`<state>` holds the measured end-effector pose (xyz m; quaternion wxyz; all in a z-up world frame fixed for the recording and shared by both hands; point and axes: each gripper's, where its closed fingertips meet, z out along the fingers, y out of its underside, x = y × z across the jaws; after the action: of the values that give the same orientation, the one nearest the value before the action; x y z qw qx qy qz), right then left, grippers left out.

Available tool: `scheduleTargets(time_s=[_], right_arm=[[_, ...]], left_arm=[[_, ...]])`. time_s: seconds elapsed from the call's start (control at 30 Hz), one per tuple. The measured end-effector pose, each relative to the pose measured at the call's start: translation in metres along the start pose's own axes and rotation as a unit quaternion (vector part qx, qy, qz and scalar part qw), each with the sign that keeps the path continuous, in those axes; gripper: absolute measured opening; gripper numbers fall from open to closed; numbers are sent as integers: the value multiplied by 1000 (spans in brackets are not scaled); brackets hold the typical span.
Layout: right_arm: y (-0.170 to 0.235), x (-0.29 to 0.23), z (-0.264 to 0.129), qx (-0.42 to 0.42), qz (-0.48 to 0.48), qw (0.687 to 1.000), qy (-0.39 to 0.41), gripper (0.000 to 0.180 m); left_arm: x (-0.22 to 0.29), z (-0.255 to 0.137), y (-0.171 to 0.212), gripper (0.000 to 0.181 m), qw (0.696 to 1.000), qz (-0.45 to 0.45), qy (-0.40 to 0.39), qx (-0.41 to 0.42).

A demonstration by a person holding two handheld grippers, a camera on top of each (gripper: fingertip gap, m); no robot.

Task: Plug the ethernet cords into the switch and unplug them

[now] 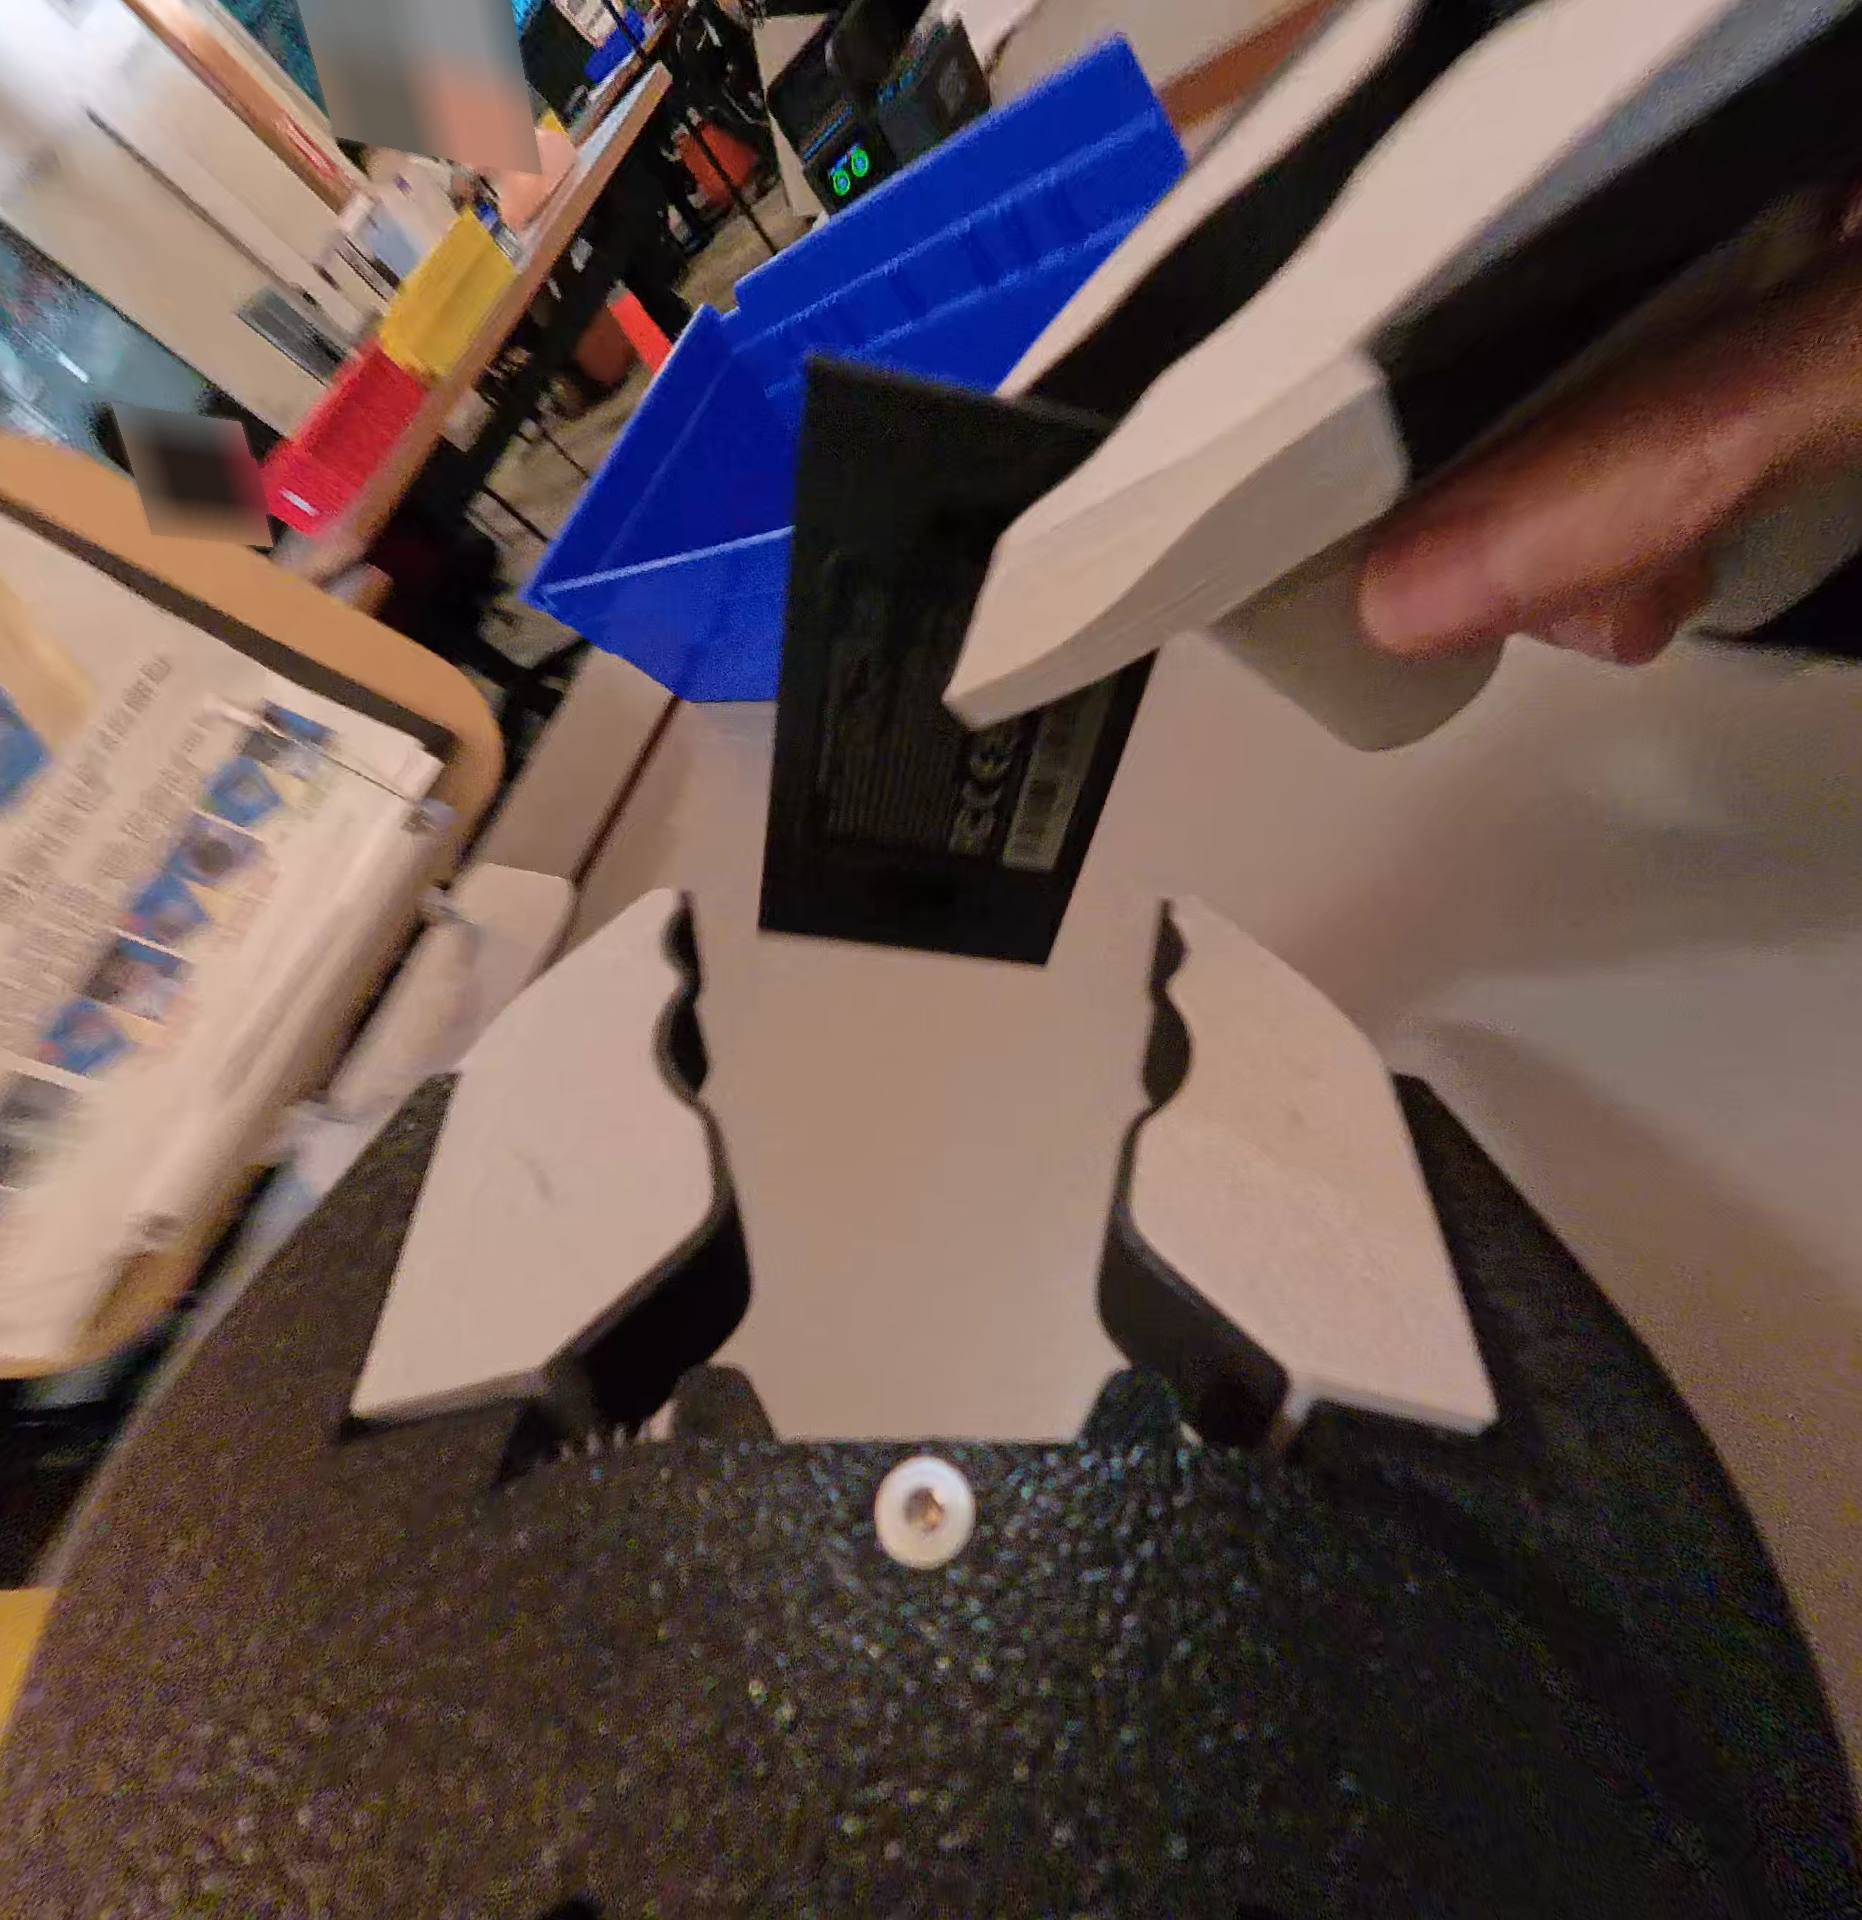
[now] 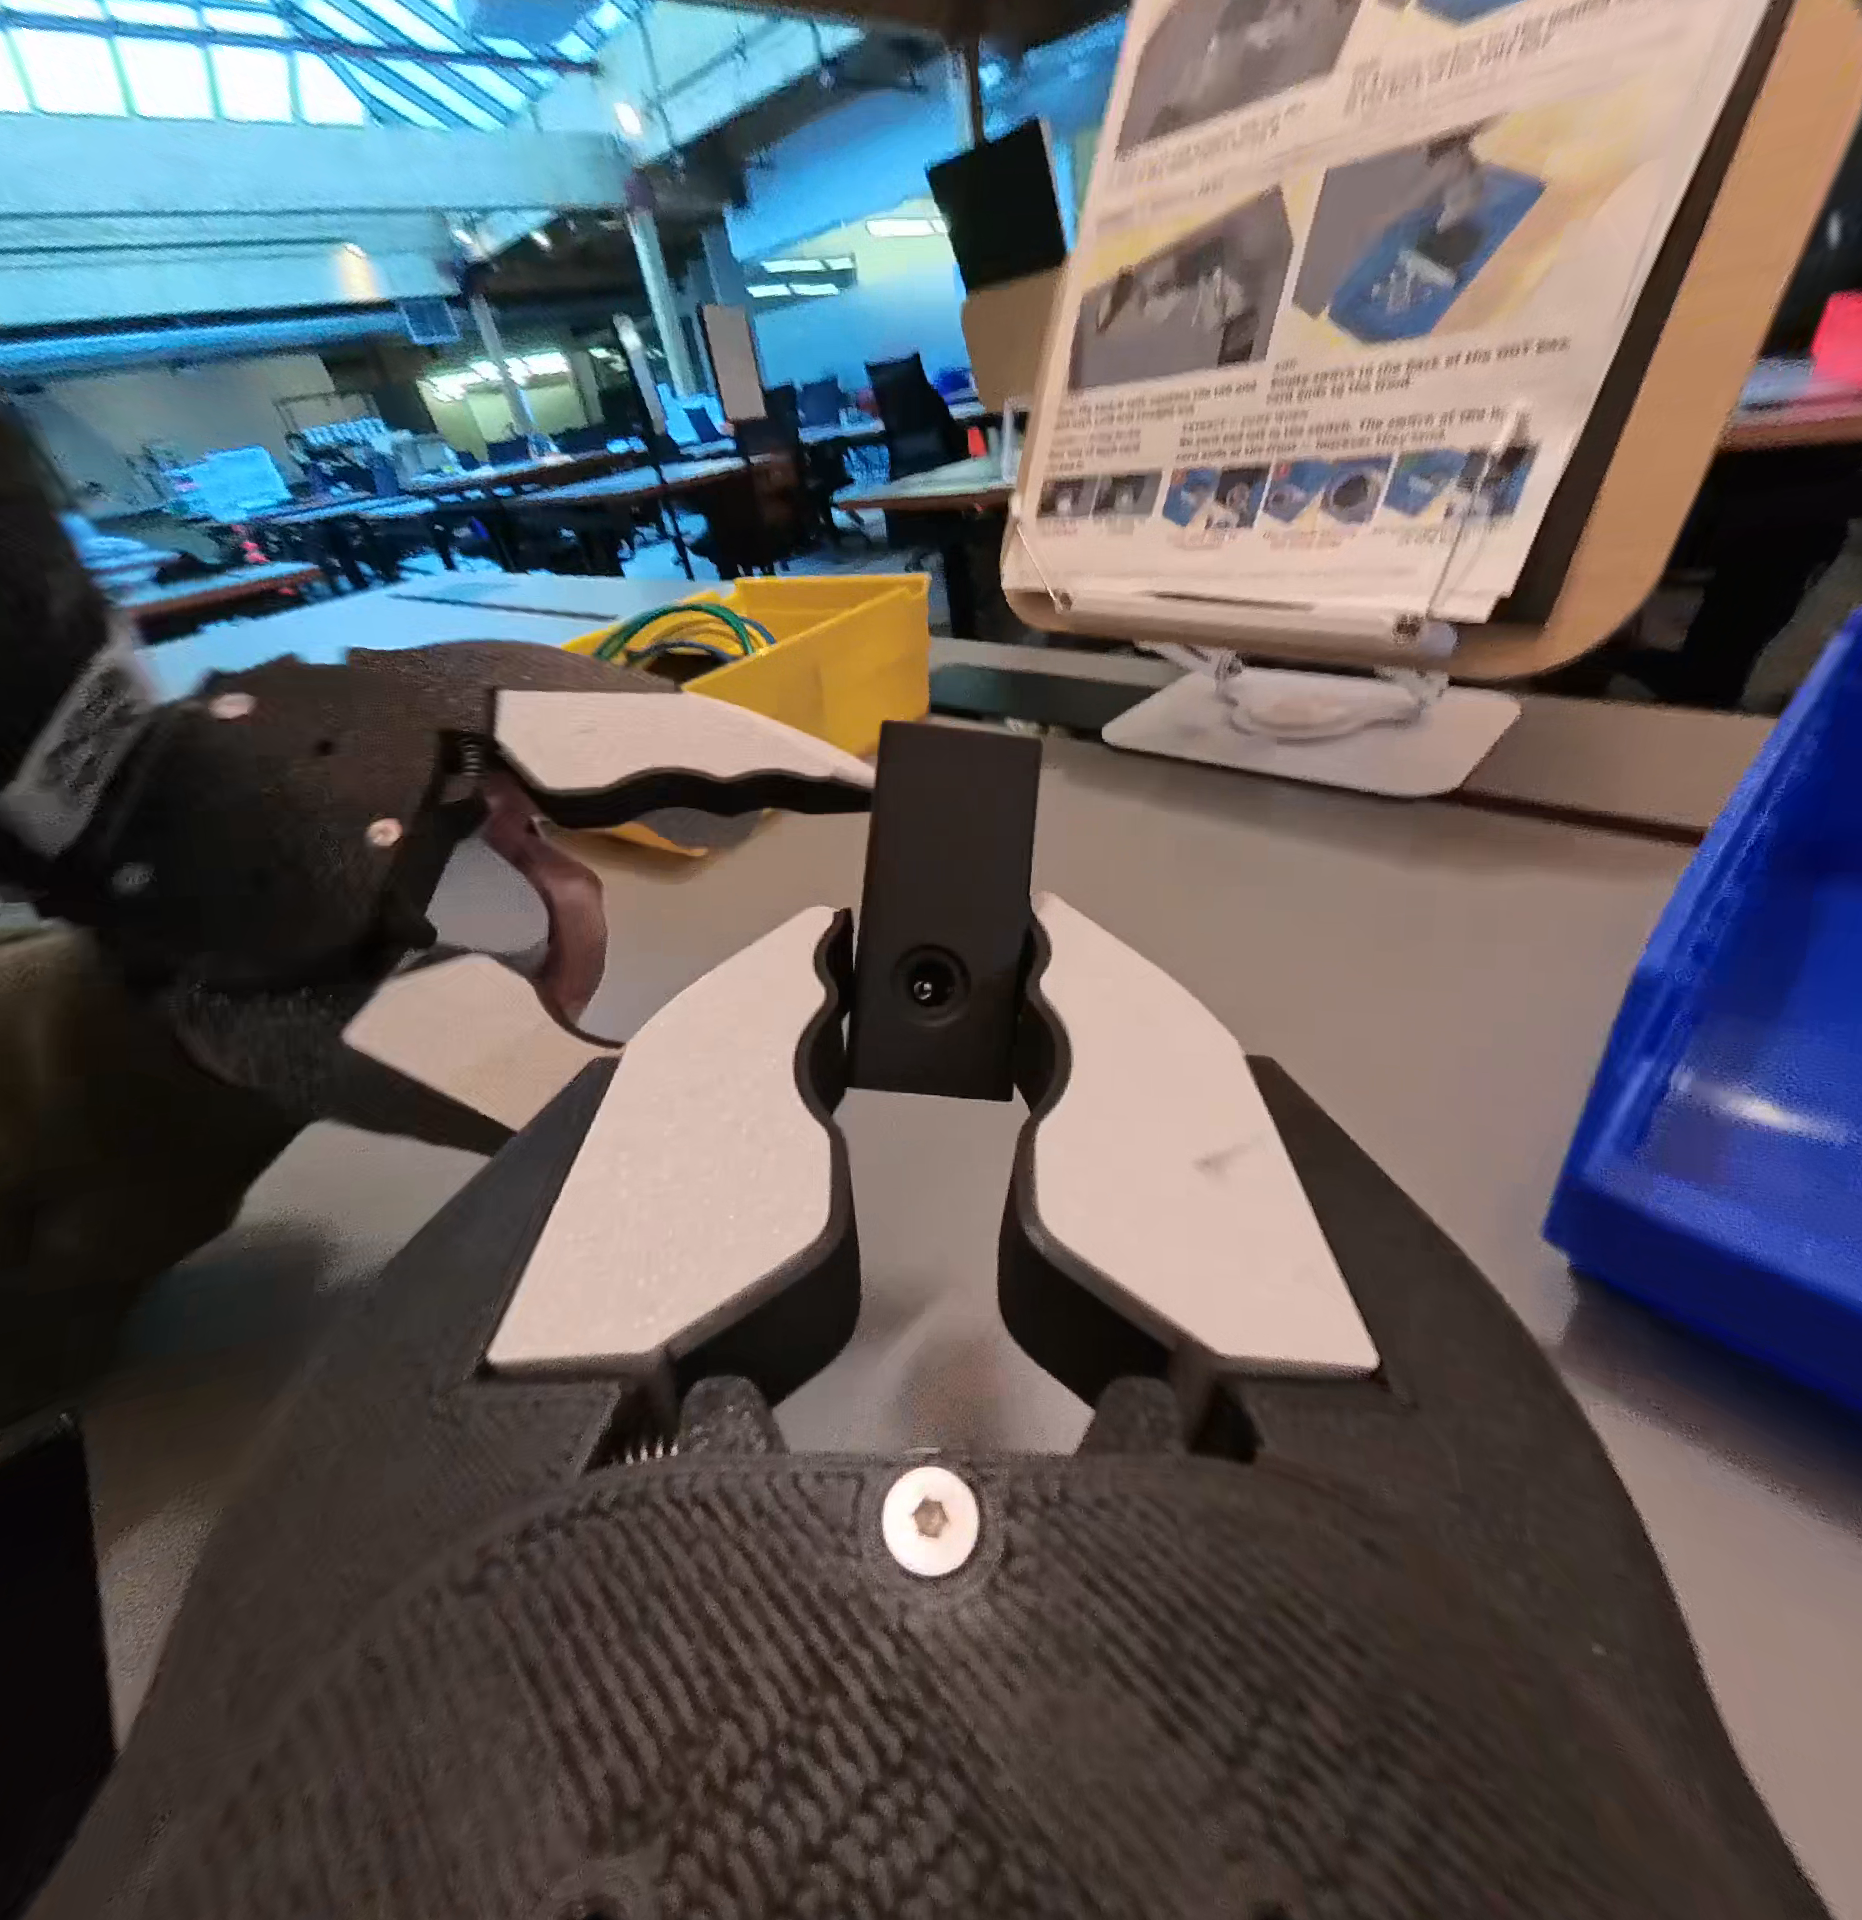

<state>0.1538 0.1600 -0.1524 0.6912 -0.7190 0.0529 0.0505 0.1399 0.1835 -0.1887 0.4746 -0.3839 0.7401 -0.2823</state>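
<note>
Currently the small black rectangular plastic network switch [image 2: 942, 914] is held off the pale grey table [image 2: 1322, 987], clamped by its two narrow sides in the right gripper [image 2: 937, 997], whose grey-faced fingers [image 2: 719, 1122] are closed against the casing; the end facing the right wrist camera shows one round socket. In the left wrist view the same switch [image 1: 906, 727] hangs on edge, labelled underside toward the lens, with the right gripper [image 1: 1218, 499] and a person's hand [image 1: 1633, 499] above it. The left gripper [image 1: 927, 1029] is empty, jaws spread wide, just short of the switch's lower edge. Judgement: the casing is rigid, light and smooth, so it may twist in a two-point clamp when a plug is pushed in; hold across the flat sides, clear of the port face. Ethernet cords [image 2: 688, 634], green, yellow and blue loops, lie in the yellow plastic bin [image 2: 833, 665] behind; they should be limp, best taken near the plug. A blue plastic bin [image 2: 1737, 1091] sits to the right; a printed sheet on a stand [image 2: 1322, 364] beyond.
</note>
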Motion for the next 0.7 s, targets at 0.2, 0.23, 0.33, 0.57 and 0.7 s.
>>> scheduleTargets(time_s=[0.2, 0.23, 0.33, 0.57, 0.7], right_arm=[[-36, -27, -40, 140, -130, 973, -131, 29], [-36, -32, -43, 148, -151, 967, -143, 30], [-32, -49, -46, 152, -210, 951, -170, 29], [-25, -69, -47, 132, -291, 929, -188, 29], [-28, -75, -48, 128, -321, 920, -183, 29]], left_arm=[[16, -49, -43, 95, 751, -503, 394, 169], [12, -62, -50, 77, 666, -553, 463, 191], [18, -82, -56, 50, 519, -596, 577, 205], [53, -83, -59, 76, 523, -556, 626, 161], [49, -67, -48, 88, 549, -578, 587, 140]])
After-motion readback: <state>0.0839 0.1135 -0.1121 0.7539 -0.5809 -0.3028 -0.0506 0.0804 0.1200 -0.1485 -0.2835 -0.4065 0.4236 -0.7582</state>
